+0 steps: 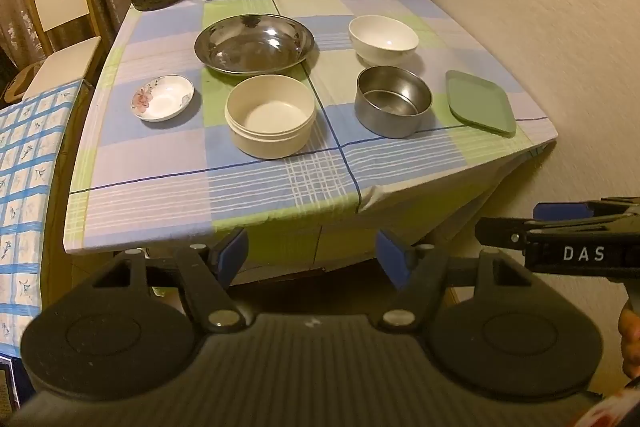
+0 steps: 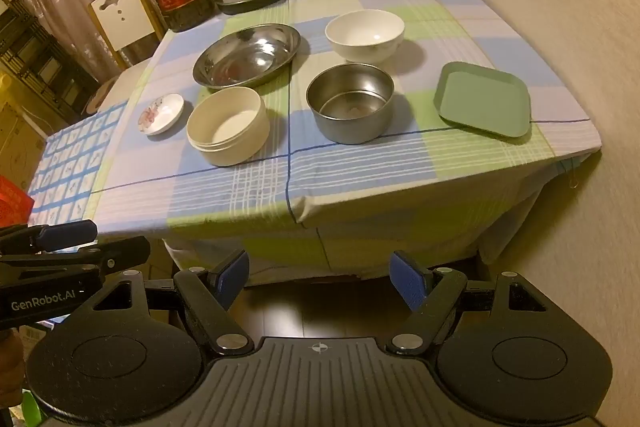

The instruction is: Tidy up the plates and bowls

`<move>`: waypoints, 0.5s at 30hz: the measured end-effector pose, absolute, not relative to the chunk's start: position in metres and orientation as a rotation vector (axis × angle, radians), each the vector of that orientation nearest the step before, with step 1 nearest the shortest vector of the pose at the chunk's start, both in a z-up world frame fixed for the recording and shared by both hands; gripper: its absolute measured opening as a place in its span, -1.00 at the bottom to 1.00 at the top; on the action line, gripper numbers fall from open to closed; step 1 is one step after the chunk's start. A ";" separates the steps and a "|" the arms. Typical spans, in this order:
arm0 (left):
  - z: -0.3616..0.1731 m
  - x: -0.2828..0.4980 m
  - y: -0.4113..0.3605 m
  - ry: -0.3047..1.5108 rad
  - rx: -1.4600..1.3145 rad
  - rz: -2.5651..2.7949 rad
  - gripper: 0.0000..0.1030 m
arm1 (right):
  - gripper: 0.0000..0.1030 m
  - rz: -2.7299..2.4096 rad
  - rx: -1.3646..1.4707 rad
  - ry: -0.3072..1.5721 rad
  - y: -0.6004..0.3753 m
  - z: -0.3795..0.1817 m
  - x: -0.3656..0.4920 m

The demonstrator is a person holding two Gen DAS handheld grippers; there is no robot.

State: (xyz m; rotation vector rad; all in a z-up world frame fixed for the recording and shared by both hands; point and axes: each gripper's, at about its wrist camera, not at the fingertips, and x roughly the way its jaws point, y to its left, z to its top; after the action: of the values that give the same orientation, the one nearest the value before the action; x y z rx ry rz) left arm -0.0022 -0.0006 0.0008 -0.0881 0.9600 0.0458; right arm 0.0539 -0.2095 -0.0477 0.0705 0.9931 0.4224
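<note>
Both grippers, left gripper (image 1: 312, 255) and right gripper (image 2: 320, 277), hang empty with jaws apart, short of the worktop (image 1: 224, 195). 6 dishes sit apart on it. Likely best start: nest the white bowl (image 2: 364, 35) into the steel bowl (image 2: 351, 101), gripping its rim.

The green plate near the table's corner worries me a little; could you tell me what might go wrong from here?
1. The green plate lies close to the table's right edge; a nudge from the right gripper could slide it off.
2. The steel bowl and white bowl stand close together, so open jaws may knock one.
</note>
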 end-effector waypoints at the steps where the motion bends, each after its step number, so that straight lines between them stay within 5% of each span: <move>1: 0.001 -0.002 -0.001 0.960 -0.088 0.045 0.33 | 0.50 0.423 0.070 0.992 -0.209 -0.048 0.054; 15: 0.000 0.000 0.002 0.959 -0.088 0.044 0.33 | 0.50 0.423 0.069 0.988 -0.209 -0.045 0.055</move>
State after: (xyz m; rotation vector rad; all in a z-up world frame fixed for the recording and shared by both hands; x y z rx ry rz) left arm -0.0003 0.0017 0.0004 -0.0875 0.9590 0.0438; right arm 0.0548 -0.2092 -0.0453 0.0686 0.9881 0.4225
